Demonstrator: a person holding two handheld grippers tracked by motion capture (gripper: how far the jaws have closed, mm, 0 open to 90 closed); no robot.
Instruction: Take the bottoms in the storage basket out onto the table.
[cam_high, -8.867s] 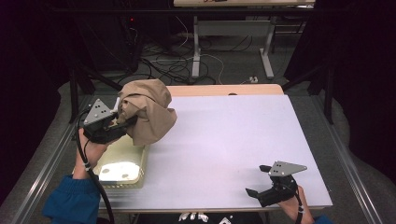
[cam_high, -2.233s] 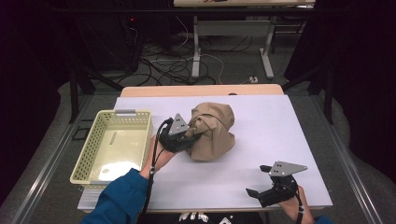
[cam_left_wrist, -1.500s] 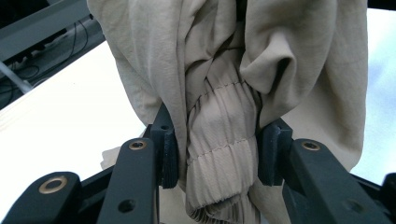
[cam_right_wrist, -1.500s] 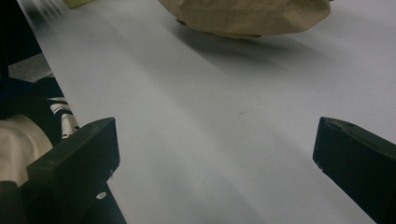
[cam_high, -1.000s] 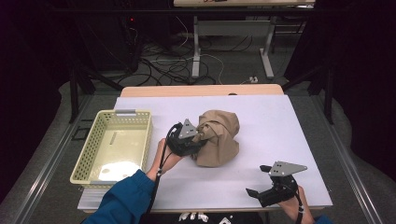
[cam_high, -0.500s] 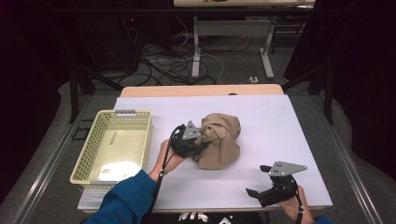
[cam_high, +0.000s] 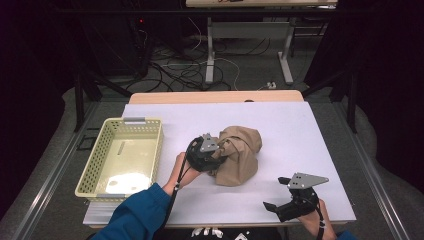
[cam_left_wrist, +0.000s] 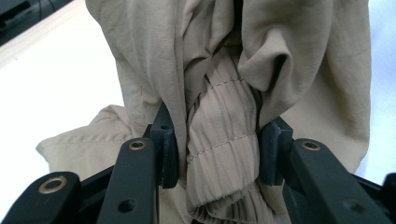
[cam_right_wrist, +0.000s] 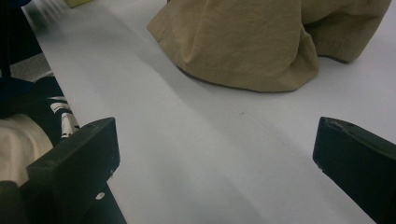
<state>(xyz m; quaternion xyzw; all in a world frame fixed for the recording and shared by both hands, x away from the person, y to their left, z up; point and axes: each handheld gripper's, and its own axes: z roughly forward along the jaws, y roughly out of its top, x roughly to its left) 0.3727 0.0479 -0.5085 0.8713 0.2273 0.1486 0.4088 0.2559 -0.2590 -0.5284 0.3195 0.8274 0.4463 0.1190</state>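
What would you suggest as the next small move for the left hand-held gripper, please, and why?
Probably open the left hand-held gripper and let go: its jaws are shut on a bunched fold of the tan garment, which already rests on the white table, clear of the yellow basket. The right hand-held gripper rests open nearby.

One tan garment (cam_high: 239, 156), one yellow basket (cam_high: 89, 170), one white desk (cam_high: 300, 130), two grippers: left (cam_high: 212, 152), right (cam_high: 272, 207).

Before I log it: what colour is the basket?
Pale yellow basket, clearest in the high view.
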